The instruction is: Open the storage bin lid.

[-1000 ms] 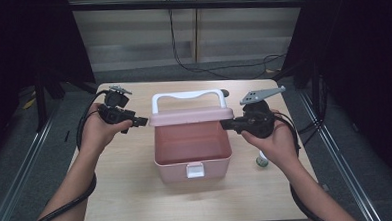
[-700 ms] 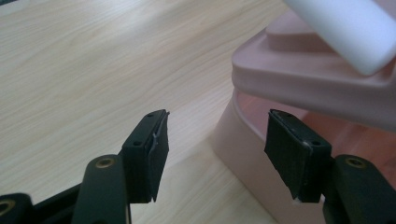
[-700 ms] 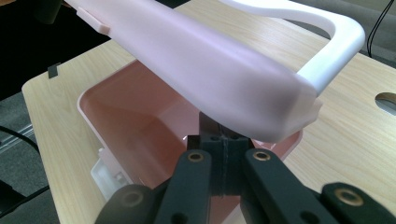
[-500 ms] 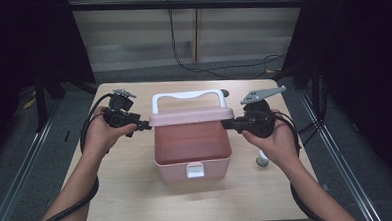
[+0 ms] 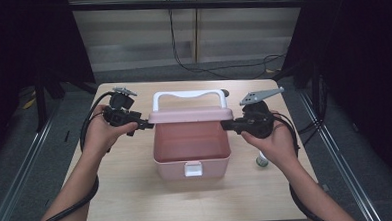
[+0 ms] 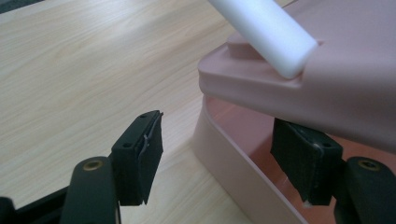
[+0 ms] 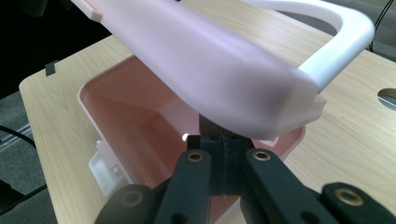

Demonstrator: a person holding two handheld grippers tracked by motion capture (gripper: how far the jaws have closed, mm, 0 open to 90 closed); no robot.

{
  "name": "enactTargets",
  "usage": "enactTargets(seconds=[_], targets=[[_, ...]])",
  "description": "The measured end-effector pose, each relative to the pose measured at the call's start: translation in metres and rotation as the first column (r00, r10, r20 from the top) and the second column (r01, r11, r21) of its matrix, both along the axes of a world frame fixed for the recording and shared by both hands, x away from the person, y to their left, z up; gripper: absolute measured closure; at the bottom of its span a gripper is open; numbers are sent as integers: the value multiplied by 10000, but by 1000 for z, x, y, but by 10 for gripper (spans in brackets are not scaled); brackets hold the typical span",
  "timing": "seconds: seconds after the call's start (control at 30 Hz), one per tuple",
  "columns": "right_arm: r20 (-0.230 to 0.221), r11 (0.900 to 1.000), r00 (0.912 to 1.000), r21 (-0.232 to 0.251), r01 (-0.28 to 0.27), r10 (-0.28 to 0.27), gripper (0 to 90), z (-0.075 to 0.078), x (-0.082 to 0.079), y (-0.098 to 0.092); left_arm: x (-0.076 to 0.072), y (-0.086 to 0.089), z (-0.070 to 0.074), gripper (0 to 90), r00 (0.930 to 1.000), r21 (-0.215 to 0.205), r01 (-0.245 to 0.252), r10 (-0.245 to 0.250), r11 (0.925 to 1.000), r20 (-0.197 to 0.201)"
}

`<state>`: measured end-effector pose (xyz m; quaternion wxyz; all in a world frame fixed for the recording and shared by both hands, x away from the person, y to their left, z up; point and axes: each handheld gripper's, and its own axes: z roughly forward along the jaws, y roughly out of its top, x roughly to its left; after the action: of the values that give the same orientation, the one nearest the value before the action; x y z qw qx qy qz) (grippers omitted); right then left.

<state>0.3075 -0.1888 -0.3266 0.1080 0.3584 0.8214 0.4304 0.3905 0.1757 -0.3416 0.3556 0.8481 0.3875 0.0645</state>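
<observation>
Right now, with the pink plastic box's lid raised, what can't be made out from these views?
- Small green-and-white object, high view: half hidden behind the right hand; too small to identify.
- Right gripper grip, right gripper view: the pink lid covers the closed jaw tips; contact unclear.
- Pink plastic box floor, right gripper view: lid hides the far part.

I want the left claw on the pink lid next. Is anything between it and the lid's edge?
Nothing visible. The left claw stands open around the near corner of the lid, one pad under it, over the box wall, one outside above bare table.
</observation>
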Motion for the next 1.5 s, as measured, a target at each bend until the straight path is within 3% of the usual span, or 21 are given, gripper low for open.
enactTargets(seconds=[0.17, 0.53, 0.97, 1.2, 1.4, 1.5], targets=[[-40, 10000, 10000, -55, 3, -3, 900, -5, 1, 1, -1, -1, 4, 338, 9997, 9, 228, -228, 9997, 74], [62, 9999, 10000, 82, 74, -75, 900, 0, 1, -1, -4, -7, 7, 320, 9987, -221, 470, -466, 9986, 201], [-468, 9994, 9988, -311, -178, 164, 900, -28, -4, 4, -5, -10, 32, 338, 9972, -570, 340, -301, 9978, 684], [-683, 9983, 9972, -476, -330, 297, 900, -38, -7, 7, -3, -15, 39, 436, 9957, -764, 216, -146, 9968, 913], [-792, 9980, 9963, -515, -376, 334, 900, -44, -7, 7, 1, -20, 40, 541, 9924, -665, 200, -118, 9976, 1222], [-851, 9978, 9958, -554, -374, 326, 900, -47, -7, 6, 3, -23, 39, 586, 9930, -646, 120, -43, 9978, 1176]])
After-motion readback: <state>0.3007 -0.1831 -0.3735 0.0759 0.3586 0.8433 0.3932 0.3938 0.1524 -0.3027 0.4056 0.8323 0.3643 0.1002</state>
